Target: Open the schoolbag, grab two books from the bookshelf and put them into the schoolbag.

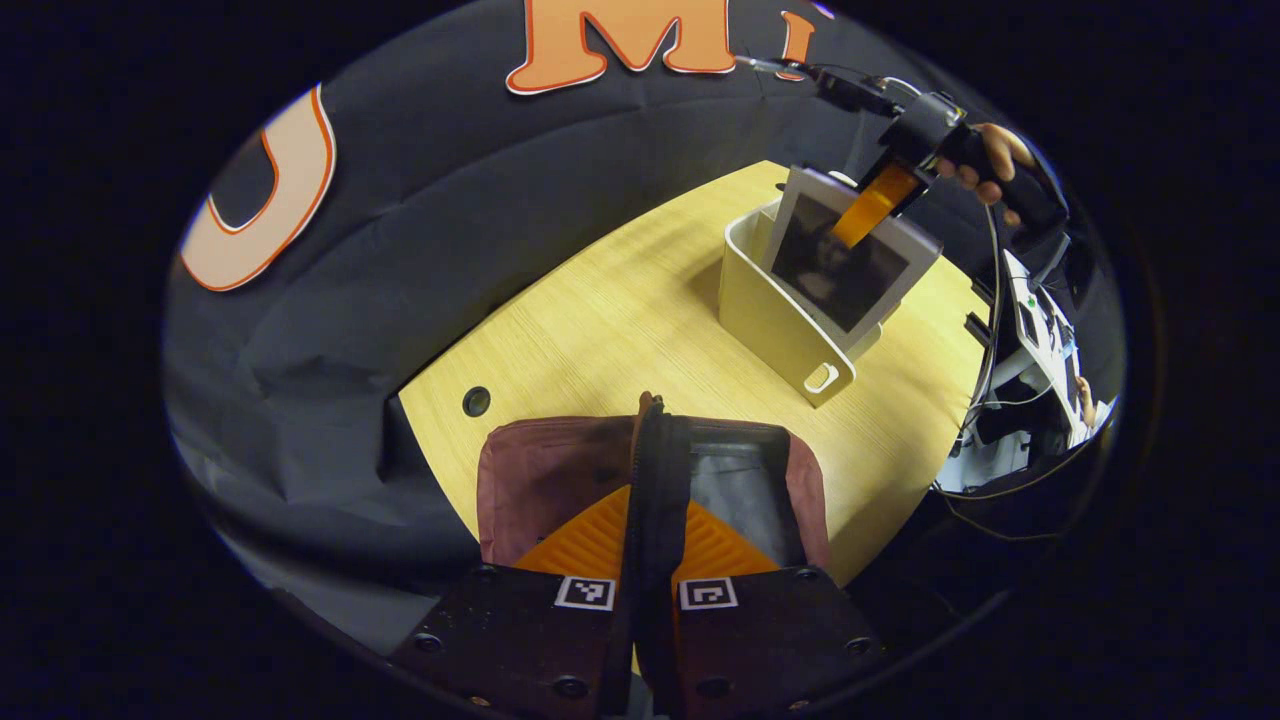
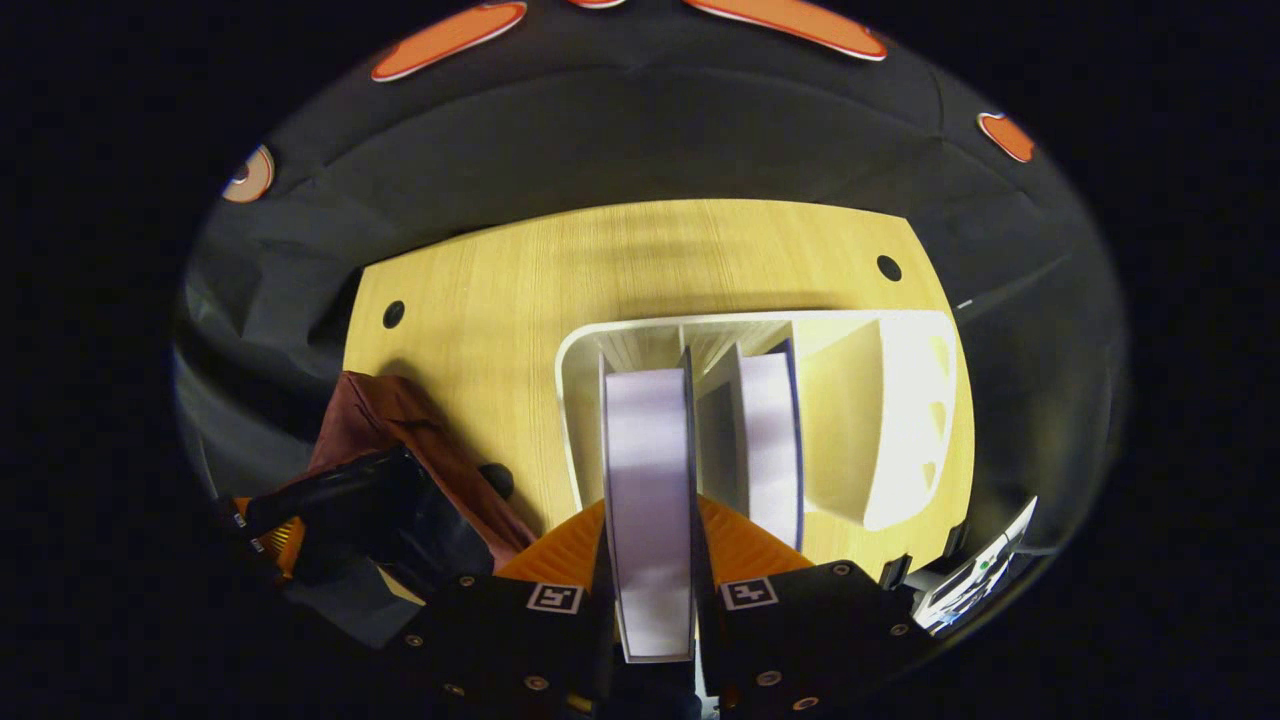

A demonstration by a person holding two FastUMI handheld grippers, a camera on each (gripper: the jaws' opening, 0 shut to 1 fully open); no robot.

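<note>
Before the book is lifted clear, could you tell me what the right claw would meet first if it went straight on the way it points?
Probably the white plastic bookshelf: the right claw, shut on a white book, points into it.

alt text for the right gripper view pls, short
The right tongs are shut on a book standing in a white bookshelf on a wooden table, with a second book upright just beside it. At lower left, the maroon schoolbag lies on the table with the left tongs at it.
</note>
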